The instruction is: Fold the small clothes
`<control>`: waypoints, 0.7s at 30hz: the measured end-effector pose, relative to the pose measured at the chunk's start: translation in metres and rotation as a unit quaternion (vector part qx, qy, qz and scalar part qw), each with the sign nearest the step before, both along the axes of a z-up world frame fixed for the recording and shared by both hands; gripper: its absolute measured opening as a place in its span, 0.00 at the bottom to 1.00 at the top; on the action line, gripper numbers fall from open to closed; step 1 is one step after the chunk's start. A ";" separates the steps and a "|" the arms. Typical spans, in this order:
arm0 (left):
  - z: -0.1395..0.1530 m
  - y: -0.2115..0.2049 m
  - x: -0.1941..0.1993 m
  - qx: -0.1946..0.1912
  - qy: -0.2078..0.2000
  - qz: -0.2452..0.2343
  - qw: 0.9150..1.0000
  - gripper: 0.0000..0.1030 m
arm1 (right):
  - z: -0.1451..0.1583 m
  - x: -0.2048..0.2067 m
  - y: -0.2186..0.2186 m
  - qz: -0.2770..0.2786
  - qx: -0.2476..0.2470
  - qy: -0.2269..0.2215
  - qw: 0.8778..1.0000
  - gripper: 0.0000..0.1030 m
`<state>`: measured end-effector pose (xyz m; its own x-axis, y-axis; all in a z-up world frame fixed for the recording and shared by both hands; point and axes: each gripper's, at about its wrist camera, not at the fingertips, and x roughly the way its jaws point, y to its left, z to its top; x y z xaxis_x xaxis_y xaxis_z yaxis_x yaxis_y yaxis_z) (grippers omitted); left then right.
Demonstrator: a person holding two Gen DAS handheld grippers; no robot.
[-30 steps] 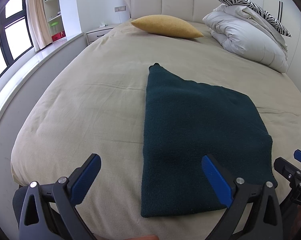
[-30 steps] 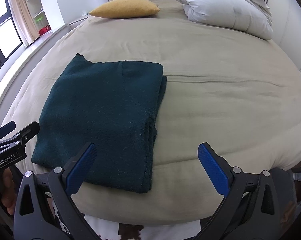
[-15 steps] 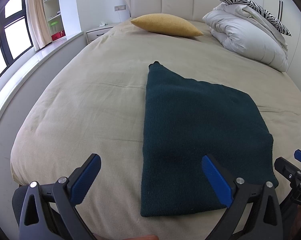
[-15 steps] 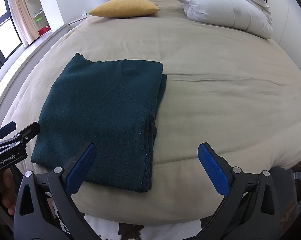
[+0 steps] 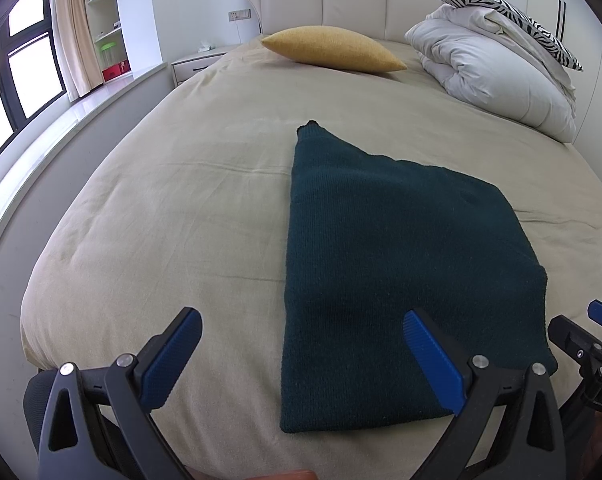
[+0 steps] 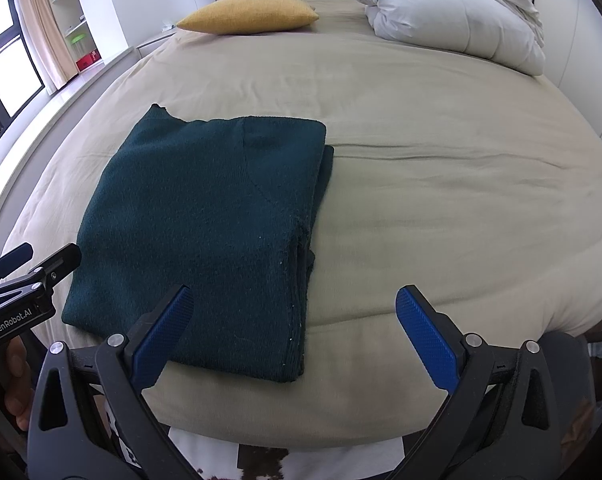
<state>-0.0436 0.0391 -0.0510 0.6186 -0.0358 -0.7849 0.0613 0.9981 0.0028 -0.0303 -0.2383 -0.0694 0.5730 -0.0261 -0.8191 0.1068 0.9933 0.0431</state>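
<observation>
A dark green knitted garment (image 5: 401, 264) lies folded flat in a rectangle on the beige bed, with one corner poking out at its far left. In the right wrist view the same garment (image 6: 213, 216) shows its stacked layers along the right edge. My left gripper (image 5: 301, 344) hovers open over the garment's near left corner, holding nothing. My right gripper (image 6: 295, 320) is open too, above the near right corner, touching nothing. The other gripper (image 6: 25, 276) shows at that view's left edge, held by a hand (image 6: 13, 364).
The beige bed (image 5: 161, 220) spreads wide around the garment. A yellow cushion (image 5: 333, 48) and a white folded duvet (image 5: 493, 76) with a zebra-print pillow (image 5: 505, 8) lie near the headboard. A nightstand (image 5: 197, 64) and window (image 5: 25, 76) are at the left.
</observation>
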 end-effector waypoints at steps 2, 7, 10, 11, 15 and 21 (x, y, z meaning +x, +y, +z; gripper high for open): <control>0.000 0.000 0.000 0.000 0.000 0.000 1.000 1.00 | 0.000 -0.001 0.000 0.000 0.000 0.000 1.000 1.00; 0.000 0.000 0.000 0.000 0.000 0.000 1.000 1.00 | -0.001 -0.001 0.000 0.000 0.000 0.000 1.000 1.00; 0.000 0.000 -0.001 -0.001 0.001 -0.001 1.000 1.00 | -0.001 -0.001 0.000 0.001 0.000 0.001 1.000 1.00; -0.001 0.000 -0.001 -0.001 0.001 -0.001 1.000 1.00 | -0.001 -0.002 0.001 0.001 0.000 0.001 1.000 1.00; -0.002 0.000 -0.002 0.000 0.001 -0.001 1.000 1.00 | -0.001 -0.001 0.000 0.000 0.000 0.001 1.000 1.00; -0.005 0.000 -0.004 -0.003 0.002 -0.004 1.000 1.00 | -0.001 -0.001 0.000 0.000 0.001 0.002 1.000 1.00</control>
<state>-0.0477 0.0388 -0.0557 0.6150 -0.0448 -0.7872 0.0689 0.9976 -0.0030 -0.0315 -0.2382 -0.0705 0.5703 -0.0244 -0.8211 0.1065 0.9933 0.0444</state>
